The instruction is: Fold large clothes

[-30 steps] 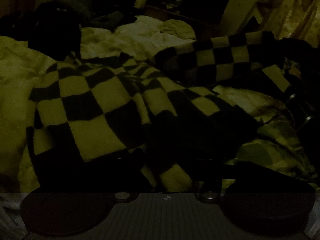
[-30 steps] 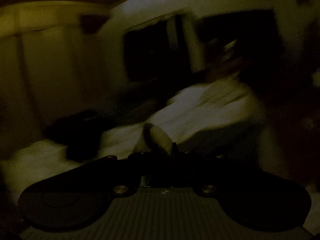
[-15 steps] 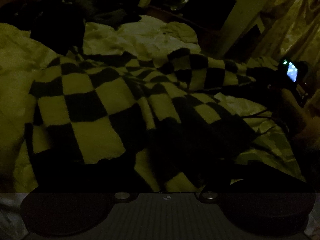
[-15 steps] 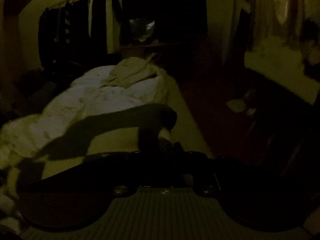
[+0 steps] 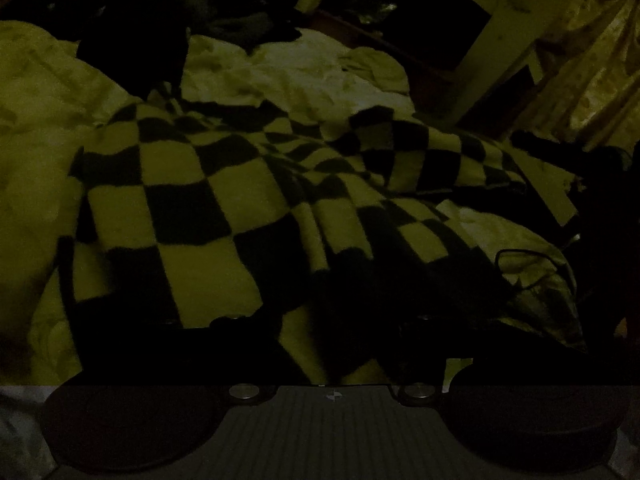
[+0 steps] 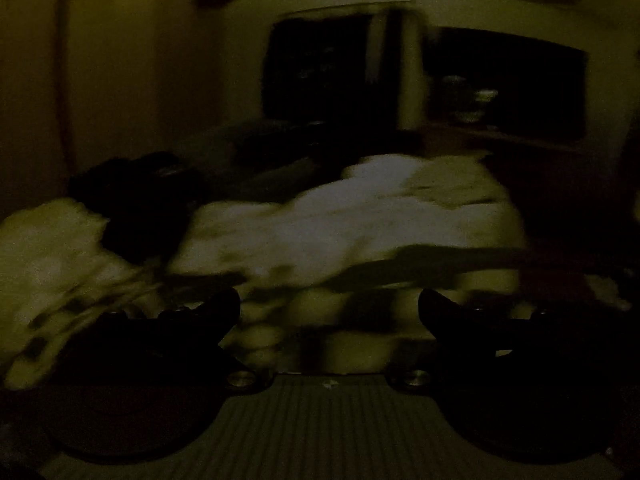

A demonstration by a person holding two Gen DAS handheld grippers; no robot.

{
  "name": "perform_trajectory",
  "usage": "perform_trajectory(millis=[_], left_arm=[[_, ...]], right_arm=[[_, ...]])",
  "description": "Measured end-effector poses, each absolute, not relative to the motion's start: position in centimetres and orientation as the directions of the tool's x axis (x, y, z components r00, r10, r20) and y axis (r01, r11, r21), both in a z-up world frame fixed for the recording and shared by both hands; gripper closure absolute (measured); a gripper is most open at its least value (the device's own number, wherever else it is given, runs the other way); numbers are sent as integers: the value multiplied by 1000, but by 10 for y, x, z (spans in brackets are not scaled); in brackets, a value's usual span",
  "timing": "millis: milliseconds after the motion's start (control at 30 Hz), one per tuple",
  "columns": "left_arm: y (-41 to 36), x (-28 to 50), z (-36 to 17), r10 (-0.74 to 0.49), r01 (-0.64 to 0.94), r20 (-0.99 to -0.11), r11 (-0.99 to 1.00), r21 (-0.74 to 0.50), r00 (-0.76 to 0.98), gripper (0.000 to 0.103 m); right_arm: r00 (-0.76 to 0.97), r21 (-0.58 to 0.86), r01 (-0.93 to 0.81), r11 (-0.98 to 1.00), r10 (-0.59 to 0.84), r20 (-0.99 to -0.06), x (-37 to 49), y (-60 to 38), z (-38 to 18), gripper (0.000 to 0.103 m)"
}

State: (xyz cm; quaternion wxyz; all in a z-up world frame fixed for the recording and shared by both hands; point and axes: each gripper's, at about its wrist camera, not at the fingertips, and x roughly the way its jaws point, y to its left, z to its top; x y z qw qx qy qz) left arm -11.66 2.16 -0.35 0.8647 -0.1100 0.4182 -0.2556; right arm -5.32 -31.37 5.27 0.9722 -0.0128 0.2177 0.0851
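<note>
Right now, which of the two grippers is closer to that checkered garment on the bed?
Left. The left gripper sits right over the checkered garment. The right gripper, jaws opening and empty, faces the white bedding.

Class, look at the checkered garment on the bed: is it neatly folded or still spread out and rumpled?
Spread out and rumpled. The checkered garment lies in loose ridges across the pale bedding, one long part trailing to the right, with no tidy fold.

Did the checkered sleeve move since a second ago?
Yes. In the left wrist view, the checkered sleeve was stretched up toward the dark cabinet; now it lies lower, dropped across the checkered garment on the bed.
</note>
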Motion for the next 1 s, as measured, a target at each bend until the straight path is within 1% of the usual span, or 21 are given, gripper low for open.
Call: perform_trajectory(millis=[100,200,333,400,500,567,700,733,767,800,867,933,967,1000], left_arm=[[26,-117,-3,-534,335,-666,845,-416,521,0],[32,-117,-1,-534,317,-661,845,-430,528,0],[38,-115,-2,-535,300,-659,844,-445,528,0],[36,-114,-4,-529,303,-667,848,-435,525,3],[26,-111,-7,-499,315,-683,867,-387,533,3],[18,-110,-10,-471,324,-699,881,-345,538,0],[-1,-111,-10,-417,347,-701,904,-251,579,0],[-5,-112,-9,-390,351,-701,913,-210,597,13],[-5,-112,-7,-365,350,-699,921,-173,615,24],[-2,-112,-4,-353,346,-695,925,-159,626,38],[13,-112,5,-354,316,-676,931,-184,647,38],[33,-113,20,-318,265,-642,947,-181,698,41],[44,-114,30,-279,229,-618,960,-161,735,44],[56,-115,40,-220,182,-590,975,-125,777,53]], right_arm=[[837,22,-287,958,262,-481,-50,-278,38,6],[787,55,-359,932,333,-520,-46,-253,22,6],[715,143,-383,912,391,-579,-41,-236,-4,6],[673,191,-372,908,406,-619,-34,-240,-22,6],[641,226,-348,910,407,-650,-31,-243,-39,6],[642,240,-341,909,412,-647,-32,-245,-41,6],[645,244,-340,908,414,-642,-32,-245,-43,6],[646,243,-340,909,413,-641,-33,-245,-43,6],[648,243,-339,909,413,-640,-33,-245,-44,6],[649,243,-339,909,413,-639,-32,-245,-45,6],[650,251,-335,908,416,-635,-32,-246,-47,6],[650,264,-330,906,421,-633,-32,-248,-48,6],[649,269,-326,906,422,-633,-31,-249,-48,6],[649,273,-324,906,423,-633,-31,-249,-48,6]])
